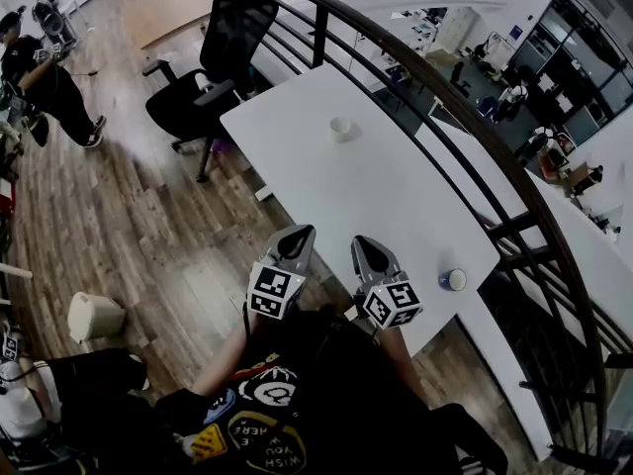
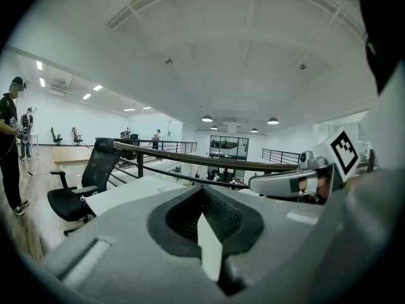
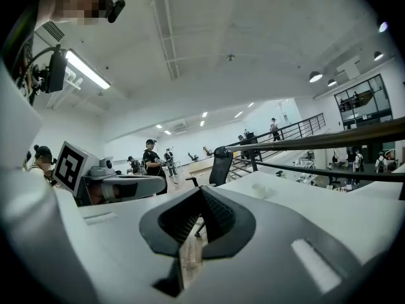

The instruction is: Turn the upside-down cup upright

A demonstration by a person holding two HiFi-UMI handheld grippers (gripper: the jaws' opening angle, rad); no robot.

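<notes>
A small white cup stands on the far half of the white table; the right gripper view shows the same cup as a faint pale shape, too small to tell which way up it is. My left gripper and right gripper hover side by side over the table's near edge, well short of the cup. Both are shut with nothing between the jaws. The left gripper view looks past its closed jaws at the right gripper; the cup does not show there.
A small blue-and-white round object lies at the table's near right corner. A black office chair stands at the far left end. A dark railing runs along the table's right side. A pale bin sits on the wooden floor.
</notes>
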